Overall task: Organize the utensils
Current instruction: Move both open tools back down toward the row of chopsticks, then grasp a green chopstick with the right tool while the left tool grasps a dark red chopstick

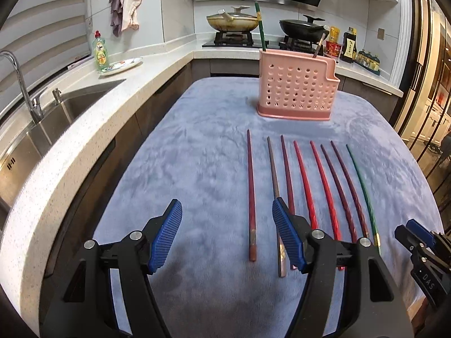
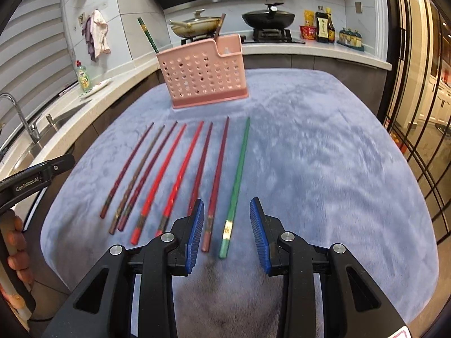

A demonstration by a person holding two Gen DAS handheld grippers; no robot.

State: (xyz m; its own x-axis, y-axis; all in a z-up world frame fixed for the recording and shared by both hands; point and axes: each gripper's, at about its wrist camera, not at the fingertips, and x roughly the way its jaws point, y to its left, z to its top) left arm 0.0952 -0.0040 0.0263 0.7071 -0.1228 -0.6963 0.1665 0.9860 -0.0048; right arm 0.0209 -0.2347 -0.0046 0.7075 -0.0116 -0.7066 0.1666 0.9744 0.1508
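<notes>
Eight chopsticks (image 2: 180, 174) laid side by side on a blue cloth (image 2: 310, 169) over the tabletop, handles toward the near edge. Pink holder (image 2: 204, 74) upright toward the far edge, two chopsticks already inside. Left claw (image 1: 227, 236) wide open, empty, above the leftmost chopstick (image 1: 251, 197). Right claw (image 2: 227, 233) partly open, empty, above the green chopstick (image 2: 236, 186).

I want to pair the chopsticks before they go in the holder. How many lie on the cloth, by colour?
Dark red or maroon: 4
Bright red: 2
Brown patterned: 1
Green: 1
Total on the blue cloth: 8
Two more, one green and one brown, already stand in the pink holder.
</notes>
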